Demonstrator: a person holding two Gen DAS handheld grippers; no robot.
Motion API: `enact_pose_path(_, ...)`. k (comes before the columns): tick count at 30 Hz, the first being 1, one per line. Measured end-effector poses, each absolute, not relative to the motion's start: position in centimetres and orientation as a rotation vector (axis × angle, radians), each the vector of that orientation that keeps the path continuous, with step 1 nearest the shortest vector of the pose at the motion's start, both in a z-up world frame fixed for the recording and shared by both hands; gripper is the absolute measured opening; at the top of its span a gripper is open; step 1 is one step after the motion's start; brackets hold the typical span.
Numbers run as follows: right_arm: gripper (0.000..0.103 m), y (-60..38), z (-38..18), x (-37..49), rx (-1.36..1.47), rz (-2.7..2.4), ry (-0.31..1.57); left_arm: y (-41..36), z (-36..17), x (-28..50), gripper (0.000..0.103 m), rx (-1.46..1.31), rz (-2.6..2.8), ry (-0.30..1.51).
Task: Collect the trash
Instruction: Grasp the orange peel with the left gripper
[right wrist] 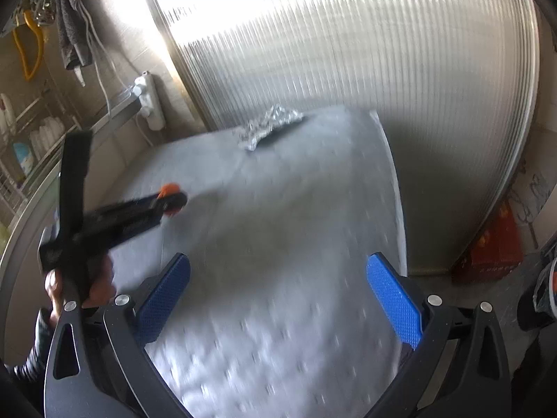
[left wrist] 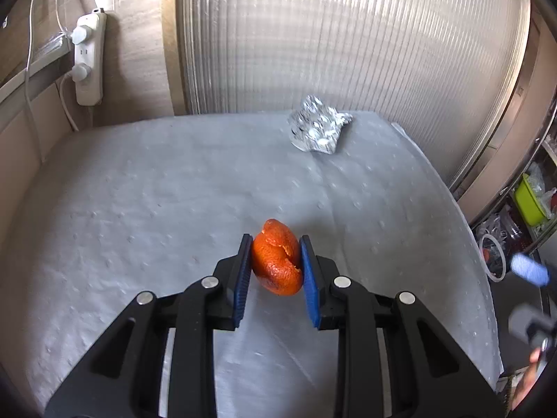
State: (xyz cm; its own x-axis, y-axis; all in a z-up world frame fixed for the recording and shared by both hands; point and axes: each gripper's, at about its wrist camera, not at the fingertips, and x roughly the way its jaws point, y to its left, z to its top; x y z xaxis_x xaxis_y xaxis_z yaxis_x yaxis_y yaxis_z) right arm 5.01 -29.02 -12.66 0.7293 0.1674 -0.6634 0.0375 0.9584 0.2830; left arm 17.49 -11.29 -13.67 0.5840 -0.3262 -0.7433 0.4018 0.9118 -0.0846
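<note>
Jaws of our left gripper (left wrist: 275, 264) are pressed onto the orange peel (left wrist: 277, 261), one blue pad on each flank, so the peel sits squarely between them, near the tips. It looks like a curled shell of rind with a split running down the face toward us, and whether it rests on the table (left wrist: 139, 209) or just clear of it we cannot tell. We judge it very light and springy: hollow, so it will give under the pads and could fold along that split if squeezed harder. The pebbled rind and the ribbed pads should keep it from slipping. A hold across the widest part of the curl, as now, seems the right place; a bite on a thin edge would likely tear or flick it out.

Ahead of these jaws and to their right, well apart from them, lies the crumpled foil (left wrist: 318, 130) at the far side of the table. We expect it to be light too, crushable, with ridges that offer easy purchase.

Our right gripper (right wrist: 278, 296) has its jaws spread wide with nothing between them, only bare table ahead; the foil (right wrist: 269, 125) lies far ahead of them.
</note>
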Motion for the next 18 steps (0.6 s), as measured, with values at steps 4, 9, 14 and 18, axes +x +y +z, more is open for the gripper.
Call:
enact_pose_path(4,0.101,-27.4,-11.6,8.6,0.256,0.051,0.751,-10.1,-13.2,18.1,0.027,0.083,-0.427,0.840)
enact_pose_path(9,0.101,-25.2,-11.0,14.9,0.245,-0.003,0.765,-9.0,-12.9,19.6,0.027,0.073,-0.420,0.832)
enact_pose_path(14,0.101,-23.9,-11.3,20.7,0.276,-0.099,0.772,-7.4,-12.8,21.6,0.027,0.064,-0.434,0.830)
enact_pose_path(18,0.101,-23.3,-12.5,24.5,0.329,-0.183,0.802,-5.8,-13.2,22.5,0.027,0.062,-0.420,0.831)
